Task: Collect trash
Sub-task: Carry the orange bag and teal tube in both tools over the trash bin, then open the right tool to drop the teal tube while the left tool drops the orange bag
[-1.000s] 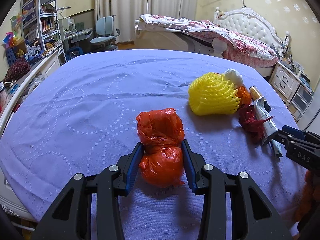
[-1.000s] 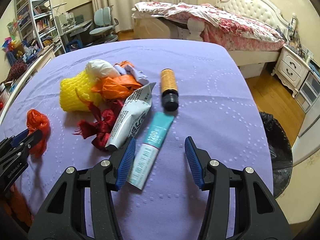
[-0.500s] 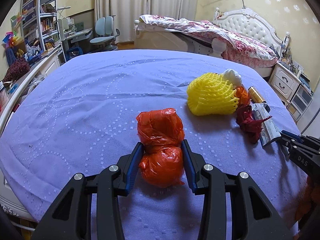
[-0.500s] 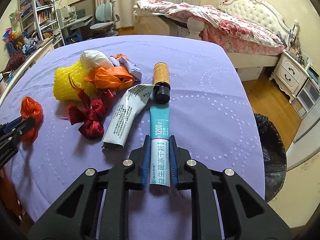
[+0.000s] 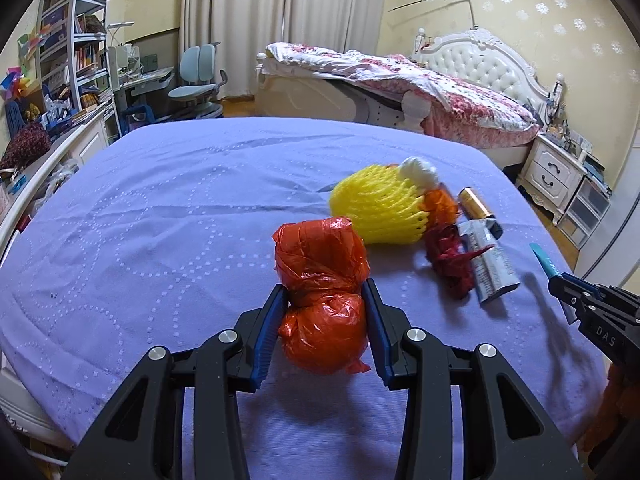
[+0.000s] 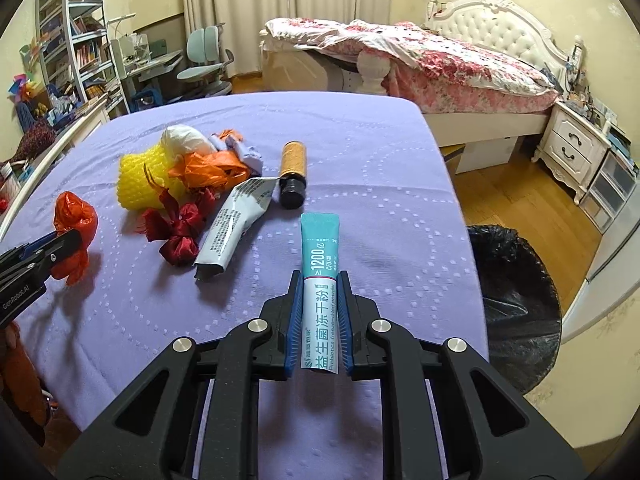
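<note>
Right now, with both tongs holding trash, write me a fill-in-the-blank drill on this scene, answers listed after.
1. The left tongs are shut on a crumpled ____ plastic bag.
2. The right tongs grip a teal and white ____.
3. The bin beside the table is lined with a ____ bag.
4. The brown bottle lies on its ____ on the purple tablecloth.

Answers: red; sachet; black; side

Red plastic bag (image 5: 322, 300), knotted, upright, clamped between blue pads. Teal-white sachet (image 6: 320, 280) pinched lengthwise. Yellow foam net (image 6: 140, 178), red ribbon (image 6: 176, 228), grey pouch (image 6: 236, 224), amber bottle (image 6: 293, 174) lying clustered on the purple cloth.
</note>
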